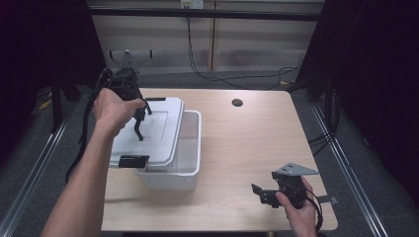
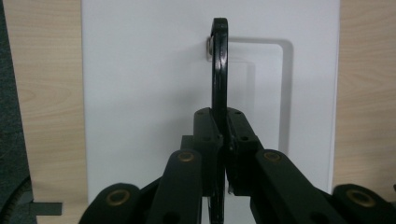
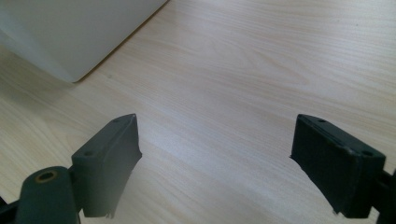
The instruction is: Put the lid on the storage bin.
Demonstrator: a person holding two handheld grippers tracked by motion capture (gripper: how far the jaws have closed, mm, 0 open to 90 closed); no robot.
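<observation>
Gripping the black handle [image 2: 219,70] of the white lid [image 1: 148,131], left tool [image 1: 140,120] closed on it from above, jaws pinching the thin upright handle loop from both sides as seen in the left gripper view. Lid resting askew on the white box [image 1: 190,153]: shifted toward the left of the box, leaving a strip of the box interior uncovered along the right side. Black latch [image 1: 133,161] visible at the near edge of the lid, a second black latch [image 1: 155,99] at the far edge.

Right tool [image 1: 264,193] held low over the bench [image 1: 247,143], well to the right of the box and nearer the person, jaws spread wide with nothing between them. Corner of the box visible at upper left in the right gripper view, apart from the jaws.

Progress, as a judgement: grasp on the handle secured; lid neither seated square on the box nor lifted clear of it. Remaining: moving the lid to its final position, either aligned over the box rim or set aside on the bench, then releasing. Box contents not discernible.
</observation>
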